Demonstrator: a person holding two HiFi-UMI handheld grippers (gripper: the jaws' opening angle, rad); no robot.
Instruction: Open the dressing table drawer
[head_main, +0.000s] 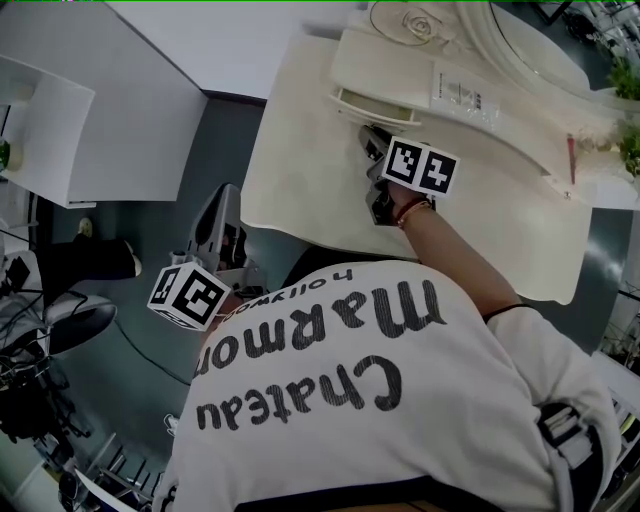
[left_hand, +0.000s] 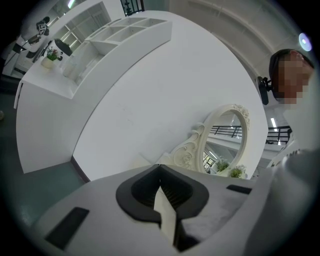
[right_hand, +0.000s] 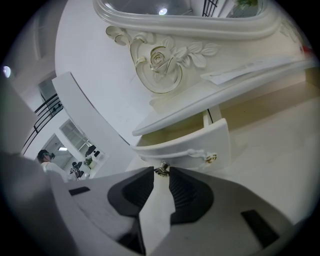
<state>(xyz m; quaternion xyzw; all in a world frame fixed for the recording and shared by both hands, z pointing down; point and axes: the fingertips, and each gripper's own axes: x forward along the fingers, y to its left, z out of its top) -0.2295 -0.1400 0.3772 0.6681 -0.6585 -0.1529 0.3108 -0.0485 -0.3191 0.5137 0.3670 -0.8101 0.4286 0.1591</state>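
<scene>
The cream dressing table (head_main: 300, 170) has a small drawer (right_hand: 187, 149) under its carved mirror base, pulled partly out so its yellowish inside shows. In the head view the drawer (head_main: 375, 102) juts from the base toward me. My right gripper (right_hand: 160, 172) is shut on the drawer's small metal knob (right_hand: 161, 169), which sits pinched between the fingertips. In the head view the right gripper (head_main: 372, 152) reaches over the tabletop to the drawer front. My left gripper (left_hand: 160, 169) is shut on nothing and points up, away from the table; in the head view the left gripper (head_main: 215, 215) hangs beside the table's left edge.
An oval mirror (left_hand: 225, 140) in an ornate frame with a carved rose (right_hand: 159, 59) stands on the table. A second gold handle (right_hand: 211, 158) is on the drawer front. White shelving (head_main: 45, 130) stands at the left over a dark floor (head_main: 140, 330). A plant (head_main: 628, 110) is at the far right.
</scene>
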